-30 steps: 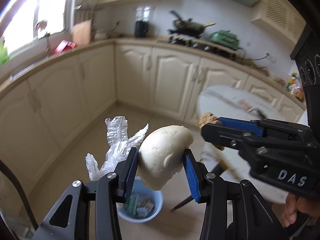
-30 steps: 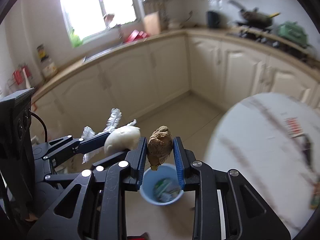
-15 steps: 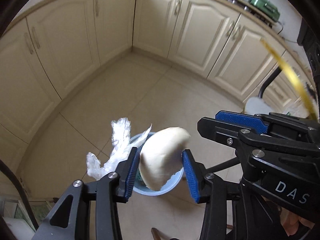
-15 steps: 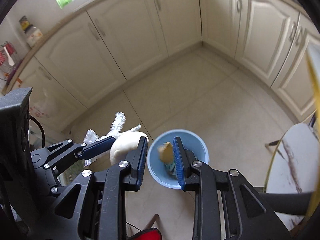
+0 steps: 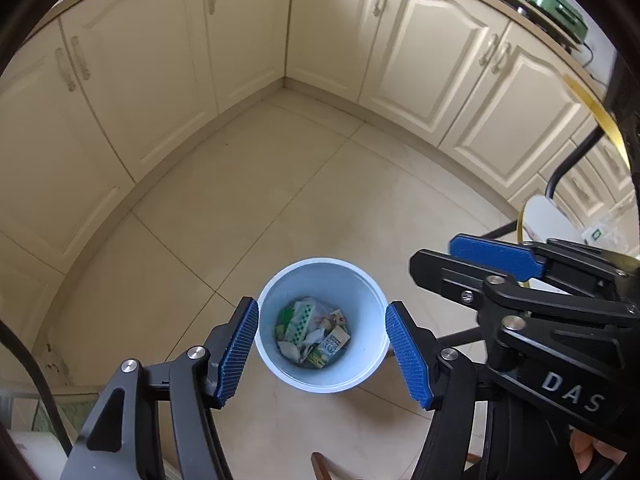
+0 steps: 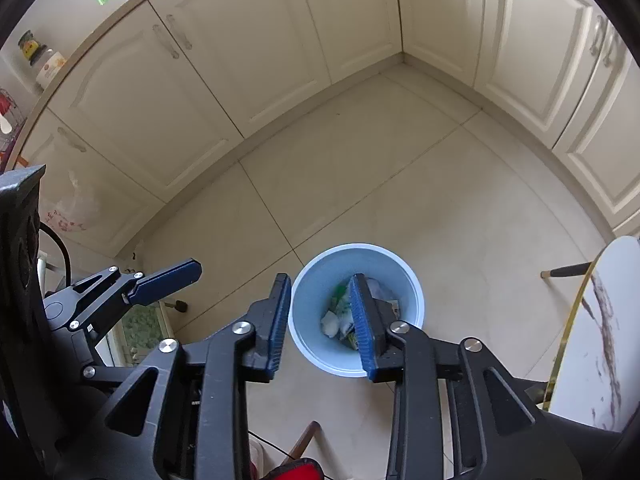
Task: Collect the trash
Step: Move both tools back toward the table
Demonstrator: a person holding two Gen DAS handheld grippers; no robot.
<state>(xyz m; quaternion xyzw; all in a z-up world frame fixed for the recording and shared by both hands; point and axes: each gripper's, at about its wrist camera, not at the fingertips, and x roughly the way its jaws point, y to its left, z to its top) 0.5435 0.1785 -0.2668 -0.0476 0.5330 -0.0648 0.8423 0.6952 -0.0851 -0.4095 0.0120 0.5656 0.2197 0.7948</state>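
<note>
A light blue trash bin (image 5: 362,286) stands on the tiled floor with several wrappers and scraps (image 5: 312,332) in it. My left gripper (image 5: 324,350) hangs above it pointing steeply down; its jaws are opening and nothing is between the blue pads. My right gripper (image 6: 320,318) is also over the bin (image 6: 384,254), its jaws opening and empty, with trash (image 6: 332,324) seen through the gap. Each gripper shows in the other's view: the right gripper (image 5: 472,264) at the right, the left gripper (image 6: 160,284) at the left.
Cream cabinet doors (image 5: 432,48) line the floor on the far and left sides. A white marble table with a gold rim (image 6: 608,320) stands to the right, a dark leg (image 6: 568,270) beside it. A plastic bag (image 6: 76,208) hangs at a left cabinet.
Both grippers came down and tipped over the bin. The white bun and clear plastic left the left jaws, the brown lump left the right jaws, and both pairs of jaws spread.
</note>
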